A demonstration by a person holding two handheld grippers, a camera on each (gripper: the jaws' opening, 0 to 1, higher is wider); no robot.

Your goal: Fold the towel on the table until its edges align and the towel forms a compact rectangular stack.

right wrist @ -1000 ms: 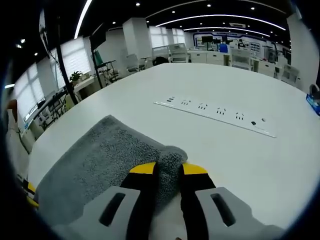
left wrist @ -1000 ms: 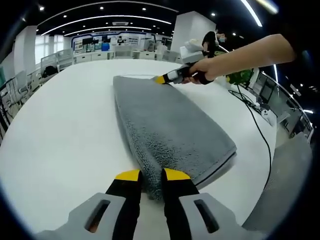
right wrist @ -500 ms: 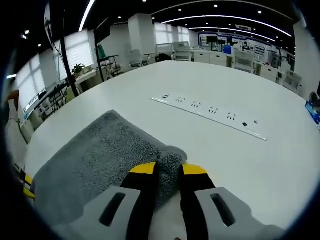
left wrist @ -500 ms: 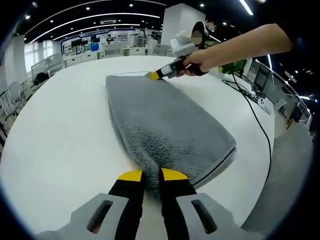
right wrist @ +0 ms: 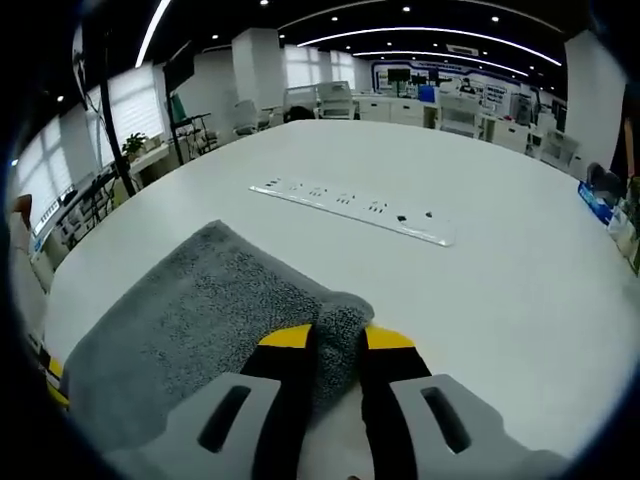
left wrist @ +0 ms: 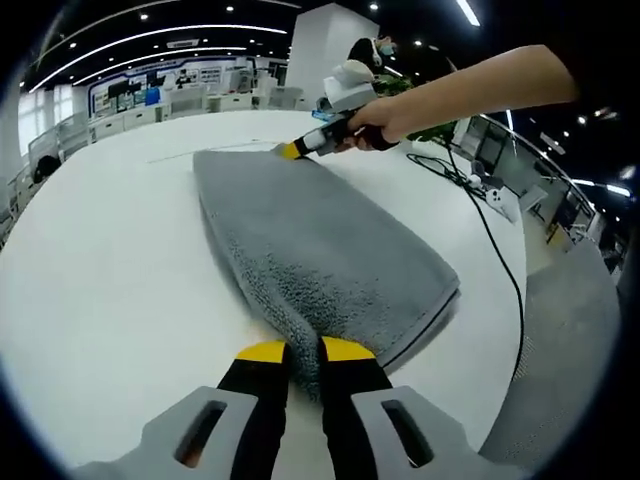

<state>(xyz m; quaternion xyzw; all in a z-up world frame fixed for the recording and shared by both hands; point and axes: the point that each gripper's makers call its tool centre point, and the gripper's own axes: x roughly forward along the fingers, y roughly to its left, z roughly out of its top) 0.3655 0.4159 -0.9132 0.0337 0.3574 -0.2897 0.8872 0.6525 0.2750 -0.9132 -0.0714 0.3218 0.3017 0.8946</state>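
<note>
Left gripper (left wrist: pixel 303 350) clamped on near corner of grey towel (left wrist: pixel 320 250); right gripper (right wrist: pixel 336 340) clamped on far corner. Towel already doubled, lying flat on white table (left wrist: pixel 100 280), power strip (right wrist: pixel 350 208) beyond. Risk: uneven pull between the grippers skews edges; thick pile may slip free.

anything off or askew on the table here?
Nothing stands out. The grey towel lies folded flat on the white table, a corner pinched in each gripper, left and right. The power strip lies flat beyond it.
</note>
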